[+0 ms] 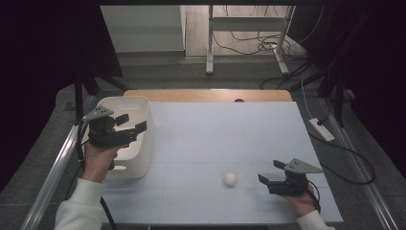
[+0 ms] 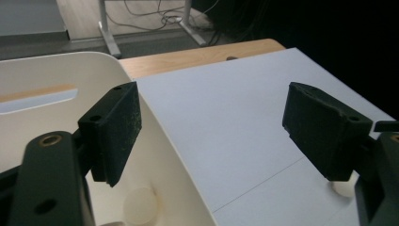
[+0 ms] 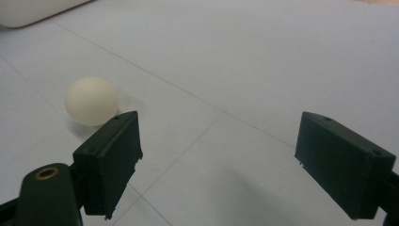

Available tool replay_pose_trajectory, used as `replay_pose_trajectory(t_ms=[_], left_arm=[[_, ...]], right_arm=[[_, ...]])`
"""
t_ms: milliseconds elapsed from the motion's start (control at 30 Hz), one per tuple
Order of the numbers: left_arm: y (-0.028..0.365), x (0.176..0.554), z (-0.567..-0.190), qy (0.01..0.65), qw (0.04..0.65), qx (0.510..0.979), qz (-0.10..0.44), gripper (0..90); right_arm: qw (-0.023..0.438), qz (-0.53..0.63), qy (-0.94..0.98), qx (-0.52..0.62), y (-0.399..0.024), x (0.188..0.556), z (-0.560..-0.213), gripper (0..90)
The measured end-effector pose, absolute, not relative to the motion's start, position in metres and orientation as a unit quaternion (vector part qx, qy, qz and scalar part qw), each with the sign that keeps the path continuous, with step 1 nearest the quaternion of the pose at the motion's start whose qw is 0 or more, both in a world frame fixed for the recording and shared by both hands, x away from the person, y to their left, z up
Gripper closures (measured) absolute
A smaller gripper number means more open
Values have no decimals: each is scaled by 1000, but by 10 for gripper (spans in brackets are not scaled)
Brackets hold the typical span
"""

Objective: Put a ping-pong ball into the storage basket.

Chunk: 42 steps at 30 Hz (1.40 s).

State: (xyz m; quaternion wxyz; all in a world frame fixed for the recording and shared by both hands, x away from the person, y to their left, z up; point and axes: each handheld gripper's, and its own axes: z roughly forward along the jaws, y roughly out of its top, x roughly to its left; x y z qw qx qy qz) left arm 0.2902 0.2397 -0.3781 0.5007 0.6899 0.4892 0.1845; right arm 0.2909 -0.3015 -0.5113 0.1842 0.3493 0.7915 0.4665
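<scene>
Tools (image 1: 133, 123) (image 1: 269, 172) two, balls (image 1: 230, 178) (image 2: 140, 205) two, bin (image 1: 143, 143) one

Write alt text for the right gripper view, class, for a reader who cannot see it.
A cream ball lies on the pale blue table, just beyond the left of two open black jaws of the right gripper, with nothing between them. A white bin's edge shows at top left.

Two white balls (image 1: 230, 178) (image 2: 140, 206), one white basket (image 1: 143, 143), two grippers (image 1: 128, 128) (image 1: 270, 173).
</scene>
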Motion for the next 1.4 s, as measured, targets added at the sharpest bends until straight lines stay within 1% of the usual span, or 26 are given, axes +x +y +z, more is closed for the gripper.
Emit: replay_pose_trajectory(t_ms=[367, 600, 1400], left_arm=[[234, 274, -381, 465, 518, 693, 185, 215], [223, 271, -387, 445, 530, 702, 165, 217], [186, 256, -396, 399, 540, 728, 140, 217]], right_arm=[[180, 467, 795, 342, -296, 296, -513, 146], [179, 466, 796, 344, -296, 298, -514, 146], [175, 468, 794, 345, -295, 300, -514, 146]])
